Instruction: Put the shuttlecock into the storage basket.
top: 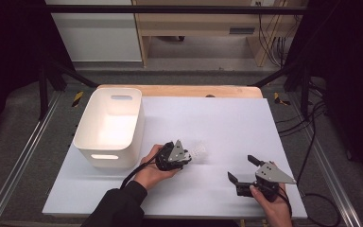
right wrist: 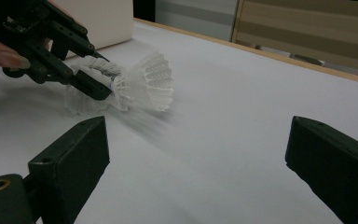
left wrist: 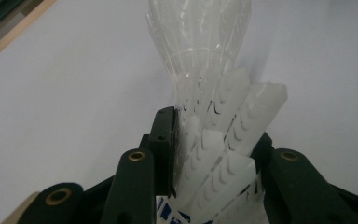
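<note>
Left gripper (top: 185, 156) is clamping a stack of white plastic shuttlecocks (left wrist: 216, 140) by their skirts, low over the white surface (top: 227, 123) just right of the white bin (top: 109, 125). Right gripper (top: 242, 171) is sitting open and empty near the front edge, well apart. Risks, as a judgement: the thin skirts are looking squashed between the jaws, so they may be deforming or sliding out; the outermost shuttlecock (right wrist: 151, 88) may be slipping off the stack when lifted toward the bin. The cork ends are hidden behind the jaws; the count is hard to tell; the right gripper view is blurring around the skirt.
</note>
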A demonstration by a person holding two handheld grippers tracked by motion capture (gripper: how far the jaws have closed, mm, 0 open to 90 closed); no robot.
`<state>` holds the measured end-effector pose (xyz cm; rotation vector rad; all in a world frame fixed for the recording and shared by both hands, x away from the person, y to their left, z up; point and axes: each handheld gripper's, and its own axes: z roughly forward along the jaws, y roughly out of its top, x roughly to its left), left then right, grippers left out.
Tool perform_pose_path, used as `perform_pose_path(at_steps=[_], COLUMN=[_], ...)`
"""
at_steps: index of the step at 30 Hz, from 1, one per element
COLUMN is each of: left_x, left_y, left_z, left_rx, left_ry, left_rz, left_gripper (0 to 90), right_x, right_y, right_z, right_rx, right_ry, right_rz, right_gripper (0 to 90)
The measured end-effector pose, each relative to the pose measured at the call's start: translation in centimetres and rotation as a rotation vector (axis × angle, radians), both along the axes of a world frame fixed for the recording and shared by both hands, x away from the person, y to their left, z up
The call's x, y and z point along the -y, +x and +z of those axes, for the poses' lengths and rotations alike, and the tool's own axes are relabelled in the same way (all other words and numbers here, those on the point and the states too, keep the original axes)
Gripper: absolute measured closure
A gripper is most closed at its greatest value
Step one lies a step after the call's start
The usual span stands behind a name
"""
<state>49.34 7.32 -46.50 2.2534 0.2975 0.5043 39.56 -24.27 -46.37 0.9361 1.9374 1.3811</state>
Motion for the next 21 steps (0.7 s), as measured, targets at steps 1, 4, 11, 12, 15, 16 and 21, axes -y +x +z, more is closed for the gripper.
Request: perform_pose_path(at_steps=[1,4,11,12,15,16,21], left_x=[-0.1,-0.5,-1.6,-1.6,-1.6,-1.7,-1.8], left_y=[-0.1,-0.5,-1.8,-2.0,-2.7,-3.0,-3.6], left_z=[0.3,1.5,5.1,5.5,7.1,7.7,10.4], left_rx=[0.002,0.014,0.041,0.044,0.064,0.074,0.115], left_ry=[-0.018,-0.072,-0.18,-0.189,-0.204,-0.209,-0.223], left_rz=[0.006,0.03,0.065,0.067,0.07,0.071,0.068], left_gripper=[64.5,64.5,64.5,64.5,64.5,64.5,64.6], right_x=[0.0,0.0,0.1,0.1,0.0,0.0,0.2], right_y=[0.0,0.0,0.1,0.2,0.3,0.2,0.1], right_z=[0.0,0.0,-0.1,-0.1,-0.1,-0.1,0.0], right_rx=[0.0,0.0,-0.005,-0.001,0.003,0.004,0.014], right_ry=[0.001,0.002,0.013,0.012,0.007,0.008,0.026], right_rz=[0.0,-0.001,-0.006,-0.005,-0.005,-0.007,-0.017], right_gripper=[6.3,6.3,6.4,6.4,6.4,6.4,6.3])
